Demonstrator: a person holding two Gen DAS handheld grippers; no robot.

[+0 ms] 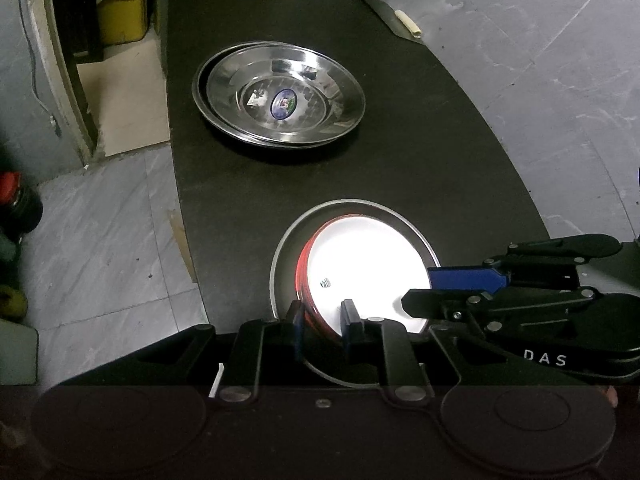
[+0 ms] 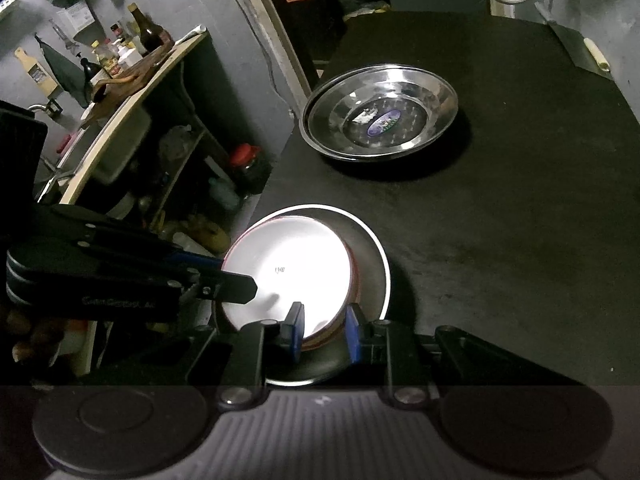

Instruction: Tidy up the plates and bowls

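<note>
On the dark bench (image 1: 440,140) the landmark is a red-rimmed white bowl (image 1: 360,268), brightly lit and lying tilted inside a larger shallow steel plate (image 1: 340,205) near the bench's front edge. Both tools meet at this bowl. The left tool (image 1: 322,322) straddles the bowl's near-left rim, one blue-padded finger outside the red edge and the other on the white inside, jaws narrow and closed on the rim. The right tool (image 2: 322,330) does likewise at the near-right rim in its own view: one pad on the white interior, the other against the outer wall, narrow and gripping the bowl. Each tool also shows in the other's camera, reaching in from the side over the bowl's white surface.

Well beyond the bowl, toward the far end of the bench, sit stacked steel bowls (image 1: 280,100), nested one in another, with an oval sticker on the inner bottom. Left of the bowl, off the bench, a cluttered shelf (image 2: 132,92) holds bottles.
</note>
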